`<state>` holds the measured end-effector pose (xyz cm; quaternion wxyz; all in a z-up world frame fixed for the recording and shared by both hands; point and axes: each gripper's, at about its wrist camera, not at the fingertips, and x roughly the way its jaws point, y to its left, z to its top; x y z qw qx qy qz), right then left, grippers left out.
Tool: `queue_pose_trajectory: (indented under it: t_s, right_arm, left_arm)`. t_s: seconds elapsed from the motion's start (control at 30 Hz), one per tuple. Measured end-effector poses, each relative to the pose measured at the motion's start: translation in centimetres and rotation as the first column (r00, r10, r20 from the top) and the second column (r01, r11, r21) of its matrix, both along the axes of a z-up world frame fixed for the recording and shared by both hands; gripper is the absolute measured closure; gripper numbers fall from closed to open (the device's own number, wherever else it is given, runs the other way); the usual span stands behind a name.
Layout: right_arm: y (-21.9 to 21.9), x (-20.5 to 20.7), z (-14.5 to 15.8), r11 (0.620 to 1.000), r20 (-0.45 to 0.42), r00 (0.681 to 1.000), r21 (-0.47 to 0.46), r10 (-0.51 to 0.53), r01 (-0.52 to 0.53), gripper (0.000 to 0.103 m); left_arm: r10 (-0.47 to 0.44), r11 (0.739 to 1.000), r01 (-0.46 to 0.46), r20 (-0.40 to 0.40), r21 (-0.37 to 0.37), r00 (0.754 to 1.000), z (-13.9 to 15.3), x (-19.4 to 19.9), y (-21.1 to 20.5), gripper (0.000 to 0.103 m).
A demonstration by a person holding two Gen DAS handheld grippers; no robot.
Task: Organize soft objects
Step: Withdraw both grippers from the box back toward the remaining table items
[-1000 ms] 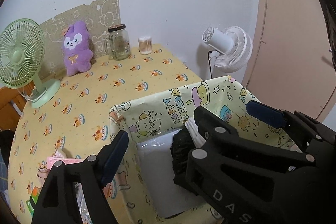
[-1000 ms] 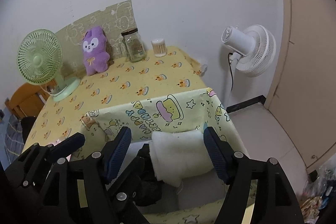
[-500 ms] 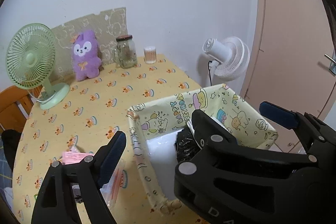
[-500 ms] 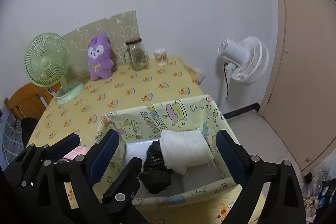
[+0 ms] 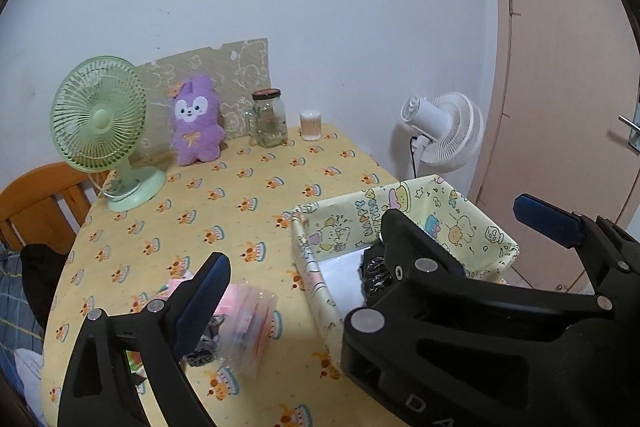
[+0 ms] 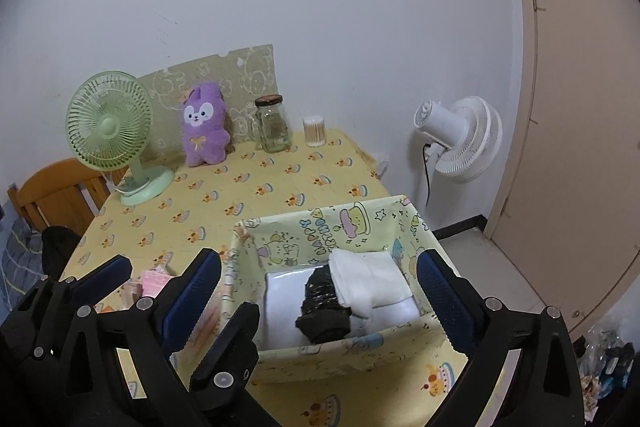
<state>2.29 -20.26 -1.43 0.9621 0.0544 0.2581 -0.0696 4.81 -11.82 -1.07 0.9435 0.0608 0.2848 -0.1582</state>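
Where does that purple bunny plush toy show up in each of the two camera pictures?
Left wrist view: the purple bunny plush stands upper left, at the table's far edge against the wall.
Right wrist view: the plush is again upper left, at the far edge.
Shared landmark: the green desk fan stands just left of it in both.

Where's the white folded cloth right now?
In the right wrist view, the white folded cloth lies inside the printed fabric bin, on its right side, touching the black bundle.
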Motion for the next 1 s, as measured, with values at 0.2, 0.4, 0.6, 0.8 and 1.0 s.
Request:
queue_pose_trajectory:
  t_s: [0.2, 0.4, 0.6, 0.8, 1.0]
  right_arm:
    - [2.4, -1.5, 1.2, 0.999, 0.023, 1.0, -0.046, 0.006, -0.005, 0.0]
    - [4.7, -3.1, 2.4, 0.997, 0.07, 0.997, -0.064, 0.043, -0.039, 0.0]
    - [6.7, -3.7, 2.7, 0.994, 0.087, 0.992, -0.068, 0.092, -0.086, 0.0]
    - [8.3, -4.3, 2.7, 0.99, 0.112, 0.985, -0.063, 0.131, -0.124, 0.0]
    - [9.6, -4.0, 1.9, 0.985, 0.121, 0.978, -0.031, 0.172, -0.169, 0.0]
  left_arm:
    - [0.014, 1.0, -0.014, 0.027, -0.006, 1.0, 0.8, -1.5, 2.0, 0.004]
    - [0.055, 0.998, -0.054, 0.073, -0.017, 0.996, 1.9, -3.2, 4.4, 0.004]
    - [0.097, 0.995, -0.096, 0.087, -0.015, 0.991, 2.2, -4.0, 6.2, 0.003]
    - [0.127, 0.992, -0.125, 0.102, -0.02, 0.987, 2.2, -4.6, 7.9, 0.002]
    - [0.161, 0.987, -0.159, 0.094, -0.027, 0.982, 1.4, -4.6, 9.4, 0.002]
